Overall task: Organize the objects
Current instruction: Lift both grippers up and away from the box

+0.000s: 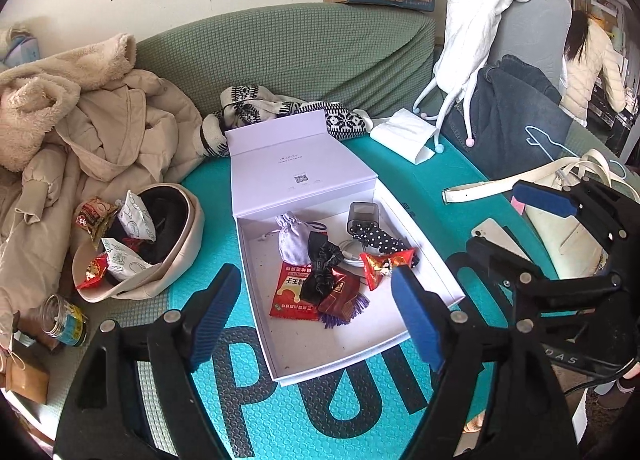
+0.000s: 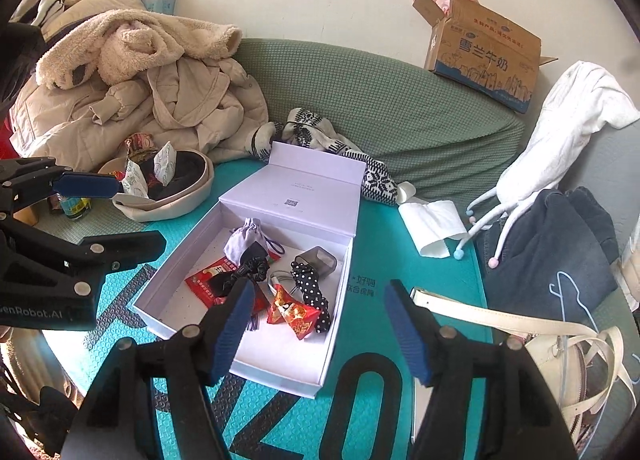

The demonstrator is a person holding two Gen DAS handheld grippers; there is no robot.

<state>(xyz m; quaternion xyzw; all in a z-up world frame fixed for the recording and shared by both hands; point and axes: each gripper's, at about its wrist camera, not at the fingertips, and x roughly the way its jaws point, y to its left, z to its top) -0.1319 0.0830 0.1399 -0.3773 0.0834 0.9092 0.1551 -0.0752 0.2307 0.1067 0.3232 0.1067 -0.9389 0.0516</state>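
Both hand-held grippers (image 1: 316, 314) (image 2: 320, 334) agape above box (image 1: 436, 260).

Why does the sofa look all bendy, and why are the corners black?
Left wrist view: the fisheye lens curves the green sofa and leaves black corners around its round picture. Right wrist view: same bend on the sofa, daylight is soft, and the white box stays sharp.

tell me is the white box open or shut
Open: the white box has its lid flipped back, so the snacks and hair ties inside show.
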